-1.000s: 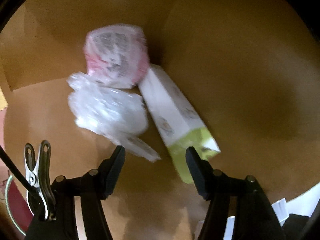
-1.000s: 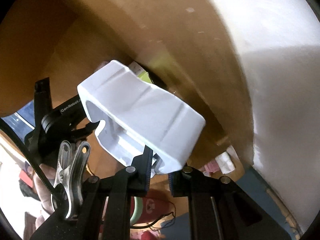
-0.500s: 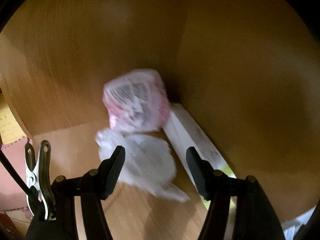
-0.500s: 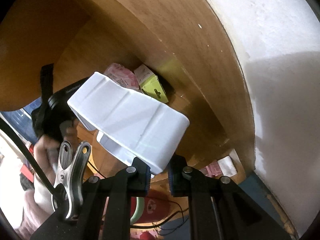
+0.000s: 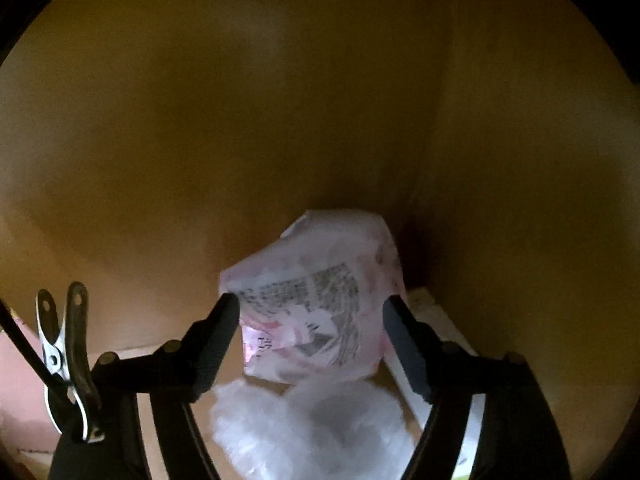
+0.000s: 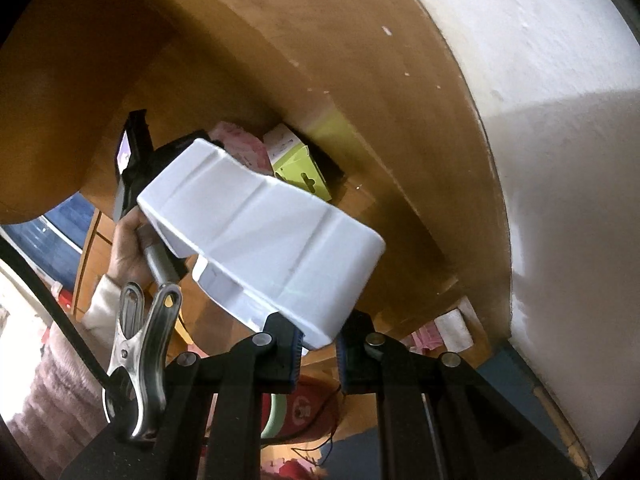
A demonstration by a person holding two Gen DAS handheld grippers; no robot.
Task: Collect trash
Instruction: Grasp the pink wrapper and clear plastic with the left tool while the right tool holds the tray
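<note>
Step in hand — L claw [image 5: 310, 334] going for pink printed wrapper [image 5: 320, 304] in the back corner of the wooden shelf [image 5: 200, 120]. Do it well: centre wrapper btwn fingers, push in a bit deeper, squeeze slow; crumpled clear plastic [image 5: 308, 428] lies just in front, avoid snagging it. L claw spread wide, empty, flanking the wrapper. R claw [image 6: 318, 344] pinching rim of white tray [image 6: 260, 236], held up nr the shelf.

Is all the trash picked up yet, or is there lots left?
Not finished. The right gripper already holds a white plastic tray. The left gripper is open around a pink wrapper but hasn't closed. A crumpled clear bag and a white-green box still lie on the shelf.
</note>
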